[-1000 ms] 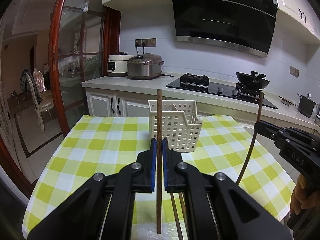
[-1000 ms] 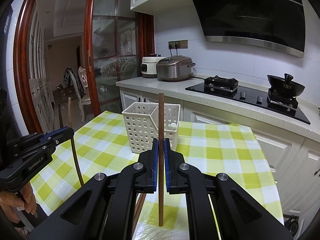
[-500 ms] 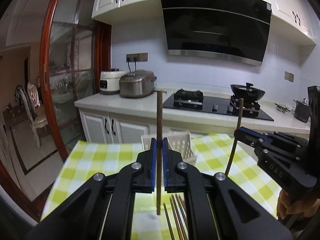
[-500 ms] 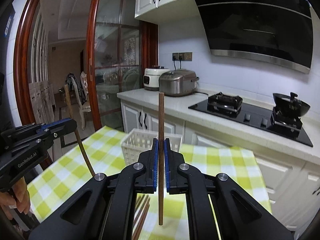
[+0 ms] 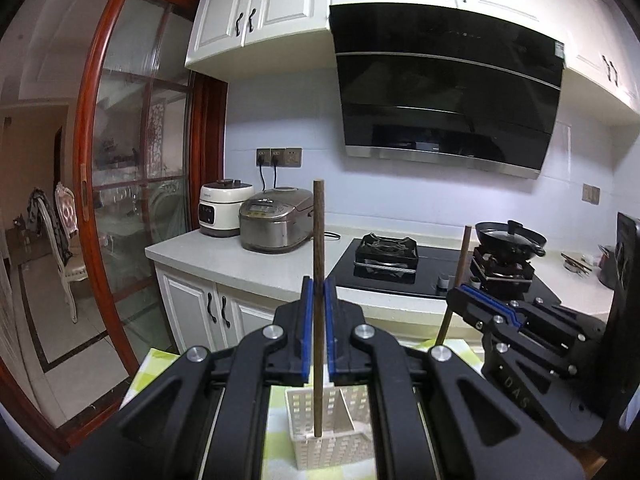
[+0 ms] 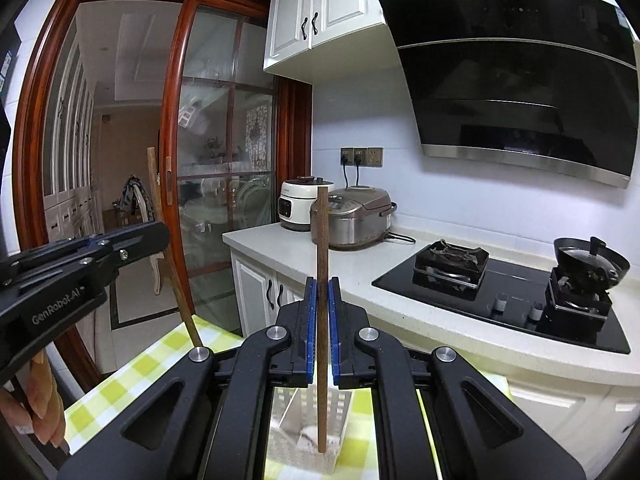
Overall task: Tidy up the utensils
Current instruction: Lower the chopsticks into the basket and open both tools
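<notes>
Chopsticks, brown wood: two, one per tool.

Left tool (image 5: 319,292): blue pads pressed together on one chopstick (image 5: 319,264). Long axis upright; top end well above the pads, lower end below them, over the basket.

Right tool (image 6: 322,300): pads likewise pinching the second chopstick (image 6: 322,256), upright, running through the pads from above to below, lower end over the same basket.

From the left tool's camera, the right tool (image 5: 460,294) stands to the right with its stick slightly tilted. From the right tool's camera, the left tool (image 6: 160,236) stands to the left, its stick leaning, a hand (image 6: 40,400) behind it.

Basket (image 5: 328,432): one, white, perforated, divided; below and just ahead of both tools, on the table (image 6: 132,372) with its yellow-green check cloth.
</notes>
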Motion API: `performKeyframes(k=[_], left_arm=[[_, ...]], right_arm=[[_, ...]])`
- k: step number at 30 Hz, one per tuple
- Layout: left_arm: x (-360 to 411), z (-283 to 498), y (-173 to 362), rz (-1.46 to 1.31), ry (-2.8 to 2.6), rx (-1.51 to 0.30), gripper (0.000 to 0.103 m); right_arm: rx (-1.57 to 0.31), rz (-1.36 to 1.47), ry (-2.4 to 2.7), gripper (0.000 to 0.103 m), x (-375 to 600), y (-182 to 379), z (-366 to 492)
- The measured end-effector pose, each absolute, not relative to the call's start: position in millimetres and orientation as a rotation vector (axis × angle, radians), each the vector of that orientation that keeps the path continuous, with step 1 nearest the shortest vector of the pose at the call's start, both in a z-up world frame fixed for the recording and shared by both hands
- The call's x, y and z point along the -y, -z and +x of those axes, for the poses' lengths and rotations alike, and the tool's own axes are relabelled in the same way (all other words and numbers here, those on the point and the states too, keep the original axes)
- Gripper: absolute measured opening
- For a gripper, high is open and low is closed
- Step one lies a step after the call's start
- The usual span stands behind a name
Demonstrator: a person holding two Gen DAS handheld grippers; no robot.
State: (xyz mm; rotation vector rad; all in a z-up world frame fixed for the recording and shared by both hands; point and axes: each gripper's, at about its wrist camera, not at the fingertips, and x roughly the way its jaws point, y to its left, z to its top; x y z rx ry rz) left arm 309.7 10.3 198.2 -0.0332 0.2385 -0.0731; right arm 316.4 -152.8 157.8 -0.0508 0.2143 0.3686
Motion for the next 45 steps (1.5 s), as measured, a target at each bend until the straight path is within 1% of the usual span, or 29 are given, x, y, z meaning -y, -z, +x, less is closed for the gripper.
performKeyframes(k=[5, 13, 17, 20, 23, 25, 26, 28, 29, 30, 31, 33, 35, 37, 41, 45], left_arm=[[-13, 347, -181, -0.055, 0.075, -0.289, 0.006], [-16, 393, -117, -0.07, 0.093, -0.442, 0.006], [-22, 403, -88, -0.079, 0.074, -0.494, 0.006], [-31, 403, -80, -0.081, 0.046, -0.498, 0.006], [-39, 400, -83, -0.078, 0.021, -0.479, 0.019], [-44, 391, -88, -0.073, 0.009, -0.457, 0.025], [-45, 386, -90, -0.07, 0.003, -0.449, 0.027], [-47, 377, -93, -0.069, -0.003, -0.436, 0.035], [-48, 370, -93, -0.071, -0.006, -0.43, 0.036], [-48, 363, -94, -0.071, -0.01, -0.424, 0.041], [-49, 355, -93, -0.072, -0.015, -0.416, 0.049], [-49, 334, -90, -0.072, -0.035, -0.388, 0.06], [-50, 313, -84, -0.065, -0.051, -0.373, 0.064], [-51, 296, -77, -0.066, -0.065, -0.373, 0.072], [-54, 263, -55, -0.094, -0.076, -0.397, 0.076], [-56, 242, -35, -0.117, -0.088, -0.42, 0.085]], right_arm=[[-0.266, -0.061, -0.38, 0.006, 141, -142, 352], [-0.43, -0.115, -0.386, 0.006, 129, -88, 391], [-0.502, -0.119, -0.386, 0.006, 124, -60, 408], [-0.522, -0.103, -0.377, 0.01, 127, -53, 413], [-0.517, -0.08, -0.368, 0.014, 134, -55, 412], [-0.506, -0.052, -0.369, 0.02, 142, -59, 408], [-0.503, -0.044, -0.367, 0.02, 145, -61, 406], [-0.495, -0.041, -0.364, 0.02, 148, -63, 397], [-0.493, -0.041, -0.365, 0.02, 150, -64, 394], [-0.489, -0.041, -0.37, 0.02, 151, -64, 385], [-0.486, -0.04, -0.375, 0.02, 153, -64, 378], [-0.48, -0.031, -0.378, 0.02, 157, -63, 364], [-0.472, -0.011, -0.379, 0.021, 164, -59, 344], [-0.477, 0.008, -0.391, 0.023, 169, -51, 324], [-0.499, 0.019, -0.389, 0.023, 175, -29, 293], [-0.547, 0.02, -0.386, 0.023, 177, -4, 270]])
